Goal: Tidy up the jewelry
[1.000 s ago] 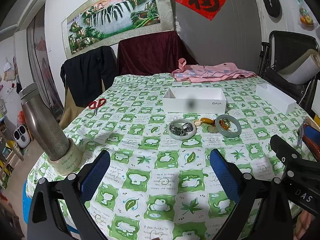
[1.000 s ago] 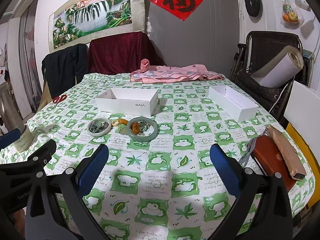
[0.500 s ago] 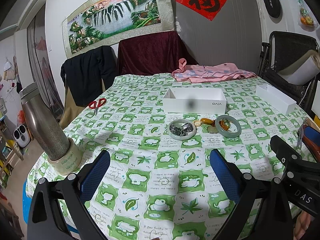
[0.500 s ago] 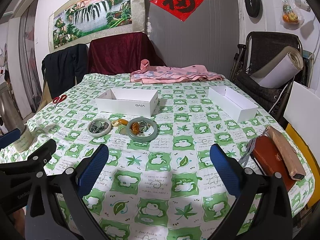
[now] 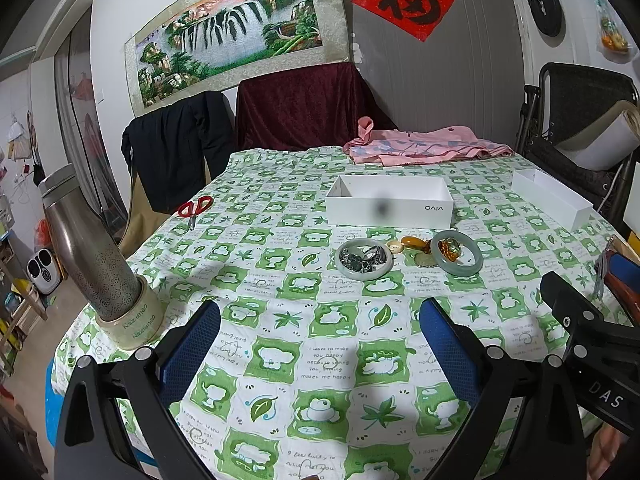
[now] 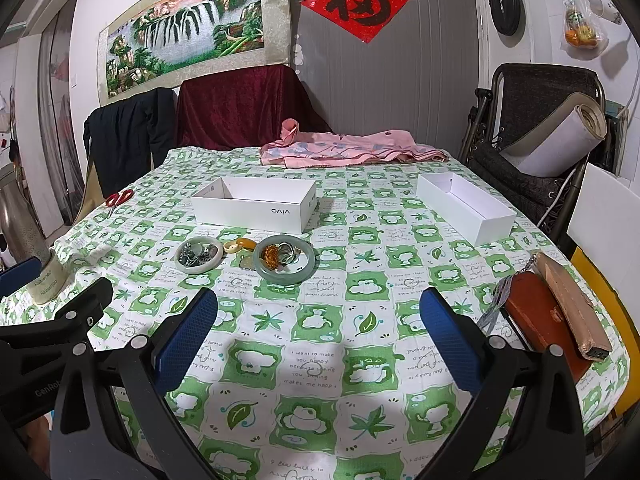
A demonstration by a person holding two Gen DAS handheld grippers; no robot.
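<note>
Jewelry waits mid-table; nearest, both grippers, left (image 5: 320,352) and right (image 6: 318,344), gape wide and empty. Beyond, bangles (image 6: 285,264) ring loose trinkets (image 5: 365,258); a careless pinch could scatter them before the box (image 6: 256,204).

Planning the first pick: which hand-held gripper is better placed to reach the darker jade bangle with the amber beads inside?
Right, probably. Both are open, empty and short of the jewelry. The darker bangle lies nearly straight ahead of the right hand-held gripper; from the left hand-held gripper it lies off to the right.
</note>
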